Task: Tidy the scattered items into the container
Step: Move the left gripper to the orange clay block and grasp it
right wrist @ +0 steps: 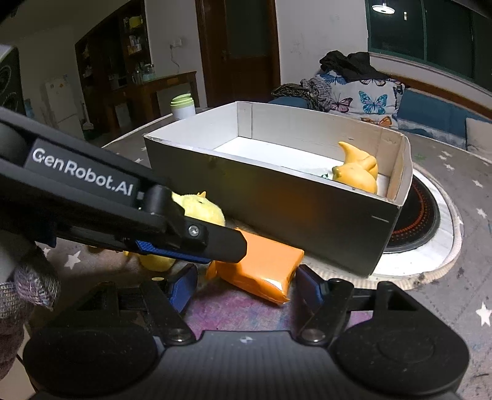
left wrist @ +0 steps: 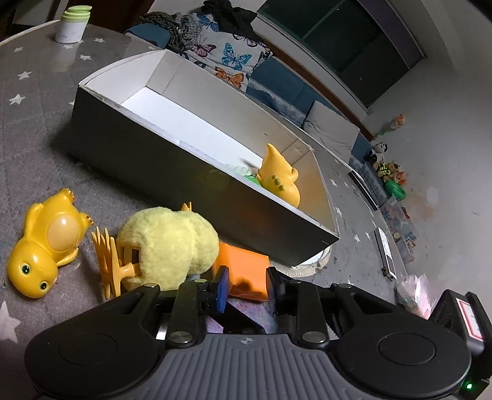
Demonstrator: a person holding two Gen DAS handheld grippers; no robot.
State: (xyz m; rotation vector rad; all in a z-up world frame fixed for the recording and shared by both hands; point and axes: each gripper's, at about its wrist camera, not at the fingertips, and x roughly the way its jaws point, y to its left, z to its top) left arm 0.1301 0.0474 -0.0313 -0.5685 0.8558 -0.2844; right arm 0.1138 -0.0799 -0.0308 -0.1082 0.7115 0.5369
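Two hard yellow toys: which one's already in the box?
The tailed one, at the box's right end. The other lies belly-up on the cloth, left of the plush.

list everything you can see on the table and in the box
box: 1, dark outside and white inside, middle of table
hard toy: 1, yellow, inside box at its right end
hard toy: 1, yellow, on table, left
plush chick: 1, pale yellow, in front of box
orange packet: 1, beside chick, against box
clip: 1, yellow, by chick
jar: 1, white with green lid, far edge
left gripper: open, over packet
right gripper: open, fingers either side of packet
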